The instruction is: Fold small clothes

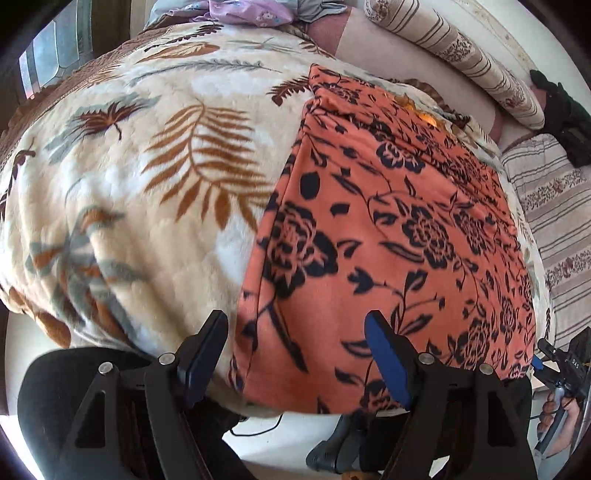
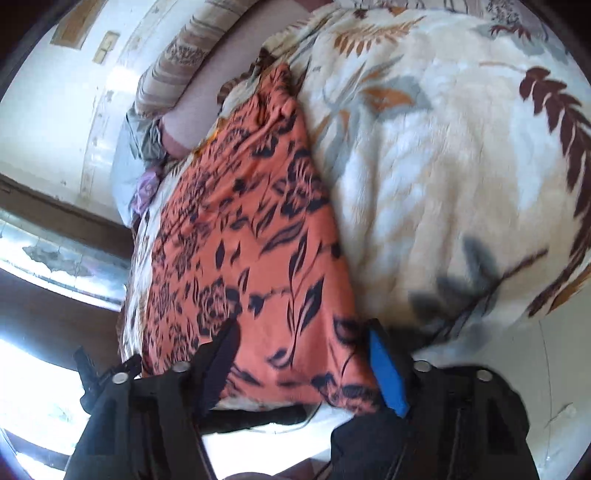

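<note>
— Nearest first: left gripper [image 1: 295, 325], jaws spread wide, nothing between them, poised above the near edge of the orange floral garment [image 1: 388, 229].

— Same on the other side? Right gripper [image 2: 303, 332] also parted, blue pad on one finger [image 2: 388, 369], empty, over the near end of that same cloth [image 2: 251, 236] (view rather blurred).

— Lying how?

— Spread flat as a long folded panel on the cream leaf-print blanket [image 1: 147, 177], one straight side edge running away from the camera.

— Touching either gripper?

— Hard to tell; fingertips overlapping the fabric in both views, no pinch visible.

— Farther back?

— Striped bolster cushion [image 1: 454, 55] along the far edge, striped cover [image 1: 554, 206] beside it, lilac crumpled fabric [image 1: 243, 13] at the far end of the bed.
</note>
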### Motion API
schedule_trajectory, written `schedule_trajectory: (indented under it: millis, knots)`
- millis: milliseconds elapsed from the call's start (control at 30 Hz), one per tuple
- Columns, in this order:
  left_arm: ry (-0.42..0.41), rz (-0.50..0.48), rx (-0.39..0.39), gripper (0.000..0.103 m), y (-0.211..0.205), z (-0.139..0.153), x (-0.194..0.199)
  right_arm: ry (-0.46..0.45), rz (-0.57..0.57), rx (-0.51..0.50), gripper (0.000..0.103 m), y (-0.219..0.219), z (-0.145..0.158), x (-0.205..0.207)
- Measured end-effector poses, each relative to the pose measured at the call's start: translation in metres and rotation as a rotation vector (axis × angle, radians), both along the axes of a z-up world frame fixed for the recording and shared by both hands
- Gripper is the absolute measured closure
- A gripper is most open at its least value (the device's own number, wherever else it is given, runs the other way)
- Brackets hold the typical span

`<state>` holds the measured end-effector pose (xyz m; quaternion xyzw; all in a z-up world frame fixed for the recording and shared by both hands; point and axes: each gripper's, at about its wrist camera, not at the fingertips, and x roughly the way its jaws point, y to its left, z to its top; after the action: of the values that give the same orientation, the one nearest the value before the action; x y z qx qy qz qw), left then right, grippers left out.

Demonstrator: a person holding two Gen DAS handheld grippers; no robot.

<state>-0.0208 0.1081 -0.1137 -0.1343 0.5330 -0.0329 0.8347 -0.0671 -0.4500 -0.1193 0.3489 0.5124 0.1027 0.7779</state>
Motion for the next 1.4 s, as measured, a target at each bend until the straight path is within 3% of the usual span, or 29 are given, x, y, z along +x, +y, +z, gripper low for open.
schedule_trajectory:
  millis: [167, 367, 500, 533, 567, 667, 767, 867, 900, 933, 967, 1000, 1033, 1067, 1100, 1133, 1300, 1400]
  knots:
    - [0.007, -0.007, 0.057, 0.026, -0.001, -0.007, -0.006, 0.034, 0.027, -0.051, 0.043, 0.012, -0.008, -0.006]
    - [-0.014, 0.000, 0.020, 0.026, 0.005, -0.004, -0.015, 0.024, 0.082, -0.122, 0.042, 0.022, -0.008, -0.009]
    - [0.013, -0.011, 0.019, 0.027, 0.006, -0.009, -0.014, 0.028, 0.079, -0.133, 0.040, 0.022, -0.008, -0.007]
    - [0.023, -0.012, 0.002, 0.034, 0.007, -0.010, -0.014, 0.031, 0.079, -0.139, 0.040, 0.021, -0.008, -0.007]
    - [0.033, -0.013, -0.013, 0.048, 0.008, -0.012, -0.015, 0.032, 0.085, -0.138, 0.040, 0.022, -0.008, -0.007]
    - [0.057, -0.002, -0.005, 0.070, 0.012, -0.018, -0.019, 0.038, 0.095, -0.144, 0.042, 0.022, -0.006, -0.009]
    - [0.059, 0.011, -0.012, 0.081, 0.015, -0.018, -0.021, 0.058, 0.105, -0.154, 0.062, 0.021, -0.007, -0.008]
    - [0.035, -0.013, 0.019, 0.079, 0.010, -0.013, -0.024, 0.052, 0.100, -0.170, 0.062, 0.019, -0.004, -0.008]
    - [0.038, -0.023, 0.032, 0.074, 0.008, -0.014, -0.024, 0.050, 0.092, -0.179, 0.061, 0.018, -0.003, -0.007]
    - [0.041, -0.026, 0.038, 0.059, 0.008, -0.015, -0.022, 0.056, 0.084, -0.181, 0.057, 0.017, -0.004, -0.007]
    - [0.039, -0.021, 0.044, 0.053, 0.007, -0.016, -0.022, 0.072, 0.087, -0.163, 0.045, 0.017, -0.008, -0.005]
    - [0.037, -0.020, 0.047, 0.053, 0.006, -0.016, -0.021, 0.080, 0.089, -0.155, 0.044, 0.017, -0.010, -0.005]
    - [0.039, -0.030, 0.045, 0.061, 0.005, -0.016, -0.019, 0.077, 0.097, -0.163, 0.044, 0.019, -0.010, -0.006]
    - [0.036, -0.040, 0.046, 0.093, 0.004, -0.016, -0.019, 0.070, 0.110, -0.166, 0.054, 0.021, -0.009, -0.006]
    - [0.032, -0.048, 0.041, 0.094, 0.003, -0.014, -0.019, 0.061, 0.116, -0.166, 0.082, 0.023, -0.007, -0.008]
    - [0.017, -0.049, 0.033, 0.094, 0.003, -0.011, -0.020, 0.053, 0.115, -0.177, 0.091, 0.025, -0.001, -0.009]
    - [-0.067, -0.052, -0.009, 0.095, 0.006, 0.015, -0.028, -0.012, 0.076, -0.124, 0.093, 0.017, 0.025, -0.012]
    - [-0.020, -0.039, -0.019, 0.095, 0.010, 0.002, -0.020, -0.012, 0.064, -0.116, 0.093, 0.012, 0.024, -0.008]
